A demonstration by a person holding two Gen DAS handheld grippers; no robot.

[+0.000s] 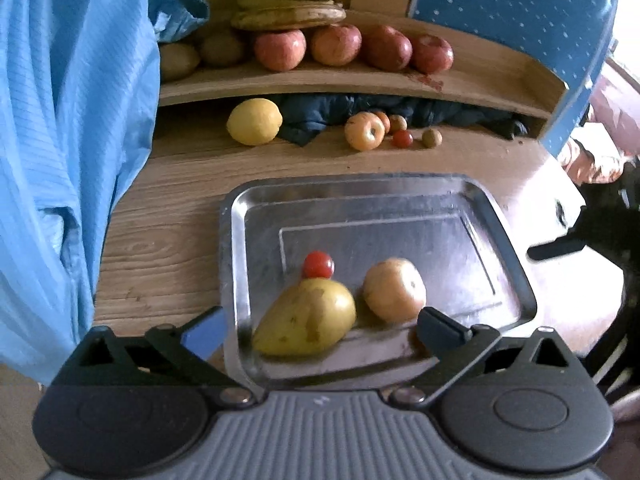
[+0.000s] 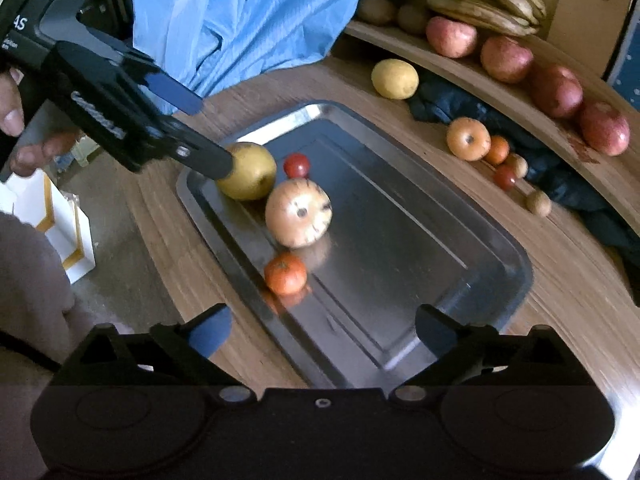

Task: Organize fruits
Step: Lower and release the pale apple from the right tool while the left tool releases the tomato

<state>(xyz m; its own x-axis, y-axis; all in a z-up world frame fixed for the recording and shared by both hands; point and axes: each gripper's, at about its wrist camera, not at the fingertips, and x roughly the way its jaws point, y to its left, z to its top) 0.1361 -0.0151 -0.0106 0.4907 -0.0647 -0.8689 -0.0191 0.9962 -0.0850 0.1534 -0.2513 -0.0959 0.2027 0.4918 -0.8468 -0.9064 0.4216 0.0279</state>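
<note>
Both claws stand wide apart with nothing clamped. The left claw (image 1: 320, 332) hangs over the near rim of the metal tray (image 1: 500, 216), and the yellow pear (image 1: 306, 322) lies in the tray just ahead of it, between its spread fingers but untouched. A cherry tomato (image 1: 318, 265) touches the pear's far side; the pale apple (image 1: 394, 290) sits just beside the pear, toward the right finger. The right claw (image 2: 324, 330) hovers over the tray's other near edge, with a small orange (image 2: 285, 274) lying just ahead of it, nearer its left finger, close against the tray's rim. The far half of the tray is bare metal. Beyond it on the bench (image 1: 172, 240) lie a lemon (image 1: 254, 121) and several small fruits (image 1: 365, 131); red apples (image 1: 336, 45) and bananas (image 1: 290, 0) fill the shelf above.
</note>
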